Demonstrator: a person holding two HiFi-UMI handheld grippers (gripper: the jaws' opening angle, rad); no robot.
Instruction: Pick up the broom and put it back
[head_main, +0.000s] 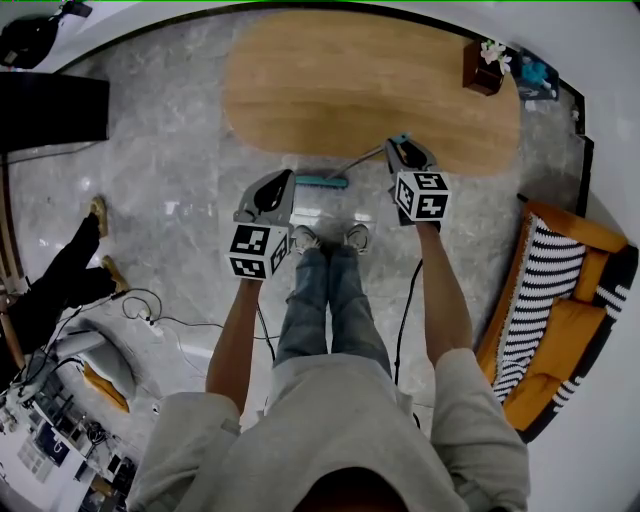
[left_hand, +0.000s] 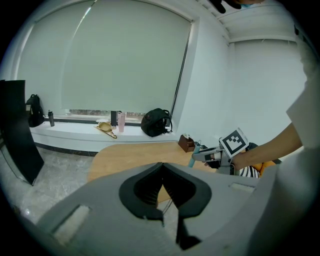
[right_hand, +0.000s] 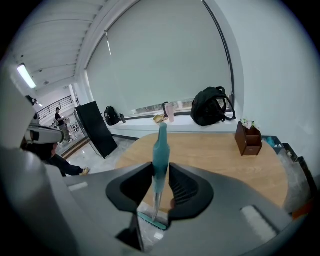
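The broom has a teal grip, a thin metal shaft and a teal head that rests on the grey floor by the table's near edge. My right gripper is shut on the teal grip, which stands upright between its pads, with the head showing below. My left gripper hangs left of the broom head with its jaws together and nothing between them. From the left gripper view, the right gripper appears with the teal grip at its tip.
A long wooden table stands just ahead, with a brown box at its right end. An orange striped sofa is on the right. On the left sits a person, near floor cables. My own feet are below the grippers.
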